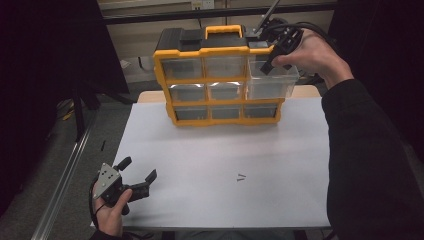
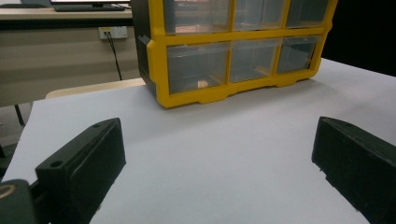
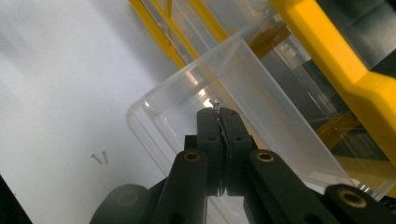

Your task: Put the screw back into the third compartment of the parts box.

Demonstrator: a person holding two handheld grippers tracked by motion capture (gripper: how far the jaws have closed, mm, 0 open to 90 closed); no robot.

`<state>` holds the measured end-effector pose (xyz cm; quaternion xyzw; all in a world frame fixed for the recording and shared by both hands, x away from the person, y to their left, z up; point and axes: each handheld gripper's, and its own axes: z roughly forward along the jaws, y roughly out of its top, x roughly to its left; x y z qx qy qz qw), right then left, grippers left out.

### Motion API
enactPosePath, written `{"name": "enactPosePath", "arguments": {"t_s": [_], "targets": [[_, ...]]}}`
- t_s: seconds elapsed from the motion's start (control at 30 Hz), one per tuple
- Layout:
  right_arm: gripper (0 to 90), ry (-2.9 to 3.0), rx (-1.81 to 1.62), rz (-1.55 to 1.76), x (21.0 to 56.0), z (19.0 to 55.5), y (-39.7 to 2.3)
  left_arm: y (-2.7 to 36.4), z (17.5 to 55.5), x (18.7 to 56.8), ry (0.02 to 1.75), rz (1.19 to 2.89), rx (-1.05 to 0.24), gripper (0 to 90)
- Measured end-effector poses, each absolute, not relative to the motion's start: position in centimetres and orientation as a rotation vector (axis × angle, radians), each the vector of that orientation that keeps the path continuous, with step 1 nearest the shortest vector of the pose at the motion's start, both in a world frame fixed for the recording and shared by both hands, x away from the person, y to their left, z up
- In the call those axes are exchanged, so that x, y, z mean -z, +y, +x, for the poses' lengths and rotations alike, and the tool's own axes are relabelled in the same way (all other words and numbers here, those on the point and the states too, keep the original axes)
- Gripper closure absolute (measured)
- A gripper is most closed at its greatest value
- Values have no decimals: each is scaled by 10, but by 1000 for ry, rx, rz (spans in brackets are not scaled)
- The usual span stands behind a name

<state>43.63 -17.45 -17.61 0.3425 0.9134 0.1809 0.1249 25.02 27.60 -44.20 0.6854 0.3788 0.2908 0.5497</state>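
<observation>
A yellow organizer [image 1: 210, 79] with clear drawers stands at the far side of the white table [image 1: 220, 150]. Its top right drawer [image 1: 280, 82] is pulled out. My right gripper [image 1: 268, 66] hangs over that drawer's open top, shut on a small screw [image 3: 215, 103] whose head sticks out past the fingertips. In the right gripper view the gripper [image 3: 218, 114] points down into the clear drawer [image 3: 261, 93]. Two loose screws [image 1: 241, 177] lie on the table. My left gripper [image 1: 139, 168] rests open at the table's front left corner, with nothing between its jaws.
The left gripper view looks across bare tabletop between its jaws [image 2: 219, 154] to the organizer [image 2: 159, 60]; one lower drawer holds a small object [image 2: 202, 84]. The two loose screws [image 3: 100, 157] lie well below the right gripper. A wall with a power socket [image 2: 113, 32] stands behind.
</observation>
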Motion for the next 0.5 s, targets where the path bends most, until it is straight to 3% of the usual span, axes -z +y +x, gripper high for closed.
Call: {"name": "enactPosePath", "arguments": {"t_s": [0.5], "targets": [[875,2699,-404,1099,195,456,-185,275,251,443,902,1610,-679,26]]}}
